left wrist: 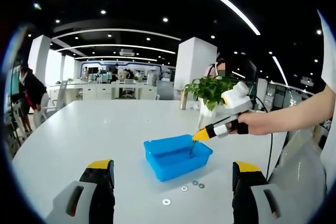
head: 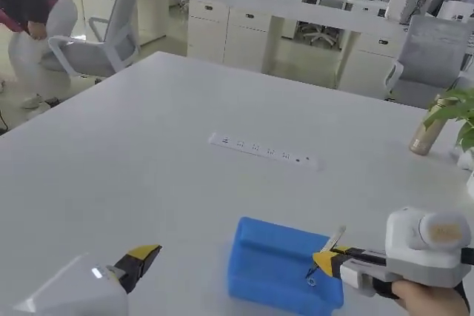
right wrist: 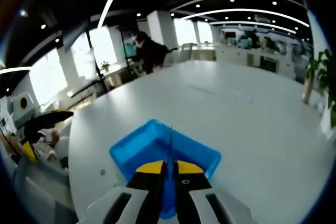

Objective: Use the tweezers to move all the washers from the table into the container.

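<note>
**A:** Starting at the left, what do we see of the left tool (head: 146,259)?

**B:** Its jaws stand apart with nothing between them. We see it above the counter (head: 148,168), touching nothing.

**A:** And ahead of it?

**B:** In the left gripper view, a few washers (left wrist: 184,188) lie flat on the counter in front of that tool, framed between its two jaws. They sit just beside the near wall of the blue container (left wrist: 168,170) and outside it. One lies a little closer to the tool than the rest.

**A:** So the container comes next?

**B:** Yes, it lies to the right of the left tool and well apart from it. From the right tool (head: 326,260) it is straight ahead and below, under the jaws.

**A:** How does the right tool stand?

**B:** Its jaws are closed on the tweezers (head: 335,240), clamped near the middle. The handle end sticks up behind the jaws. The tips point down into the container, toward the side nearest that tool. We cannot tell whether the tips carry anything.

**A:** Anything past the tools?

**B:** A white power strip (head: 263,151) lies farther out on the counter, well beyond both.
</note>
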